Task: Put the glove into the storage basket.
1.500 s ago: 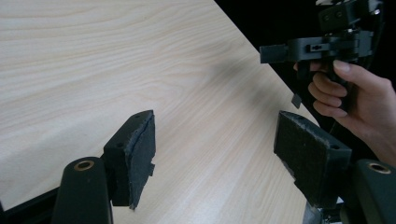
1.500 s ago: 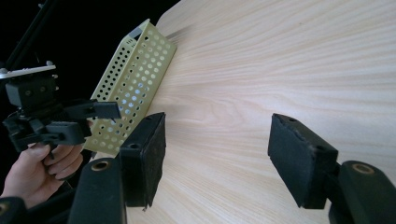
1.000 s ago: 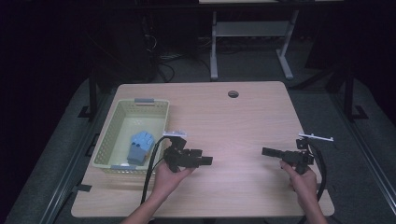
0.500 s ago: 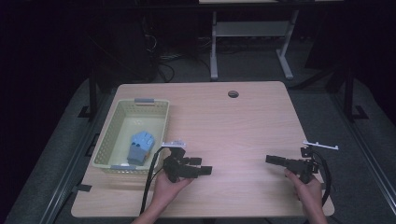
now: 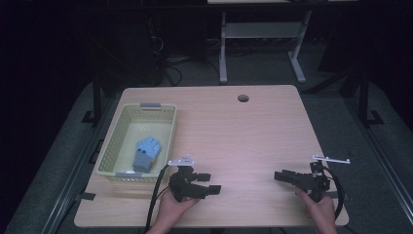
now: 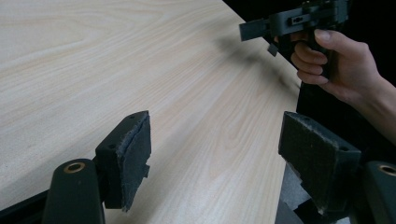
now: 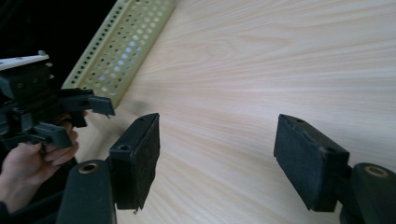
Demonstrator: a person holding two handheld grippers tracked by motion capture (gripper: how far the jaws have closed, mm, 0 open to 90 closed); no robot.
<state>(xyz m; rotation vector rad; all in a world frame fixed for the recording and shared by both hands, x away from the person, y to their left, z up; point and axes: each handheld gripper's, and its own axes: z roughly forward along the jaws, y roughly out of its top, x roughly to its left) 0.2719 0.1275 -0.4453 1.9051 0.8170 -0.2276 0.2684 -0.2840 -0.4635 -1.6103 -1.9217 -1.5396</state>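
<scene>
Desk [image 5: 253, 141]: bare wood, nothing loose on it. Basket [image 5: 113, 153] at left edge, blue toy [image 5: 146, 152] lying inside. Left tool [image 5: 214, 189] near front edge, just right of basket, jaws apart, empty. Right tool [image 5: 278, 175] at front right, jaws apart, empty. Judgement: toy already binned; task looks done, nothing left to move.

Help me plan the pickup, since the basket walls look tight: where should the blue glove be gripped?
Pinch the glove across its cuff end, the darker part nearest the person, coming straight down with the left gripper. It lies flat inside the basket, so walls probably block any sideways approach.
</scene>
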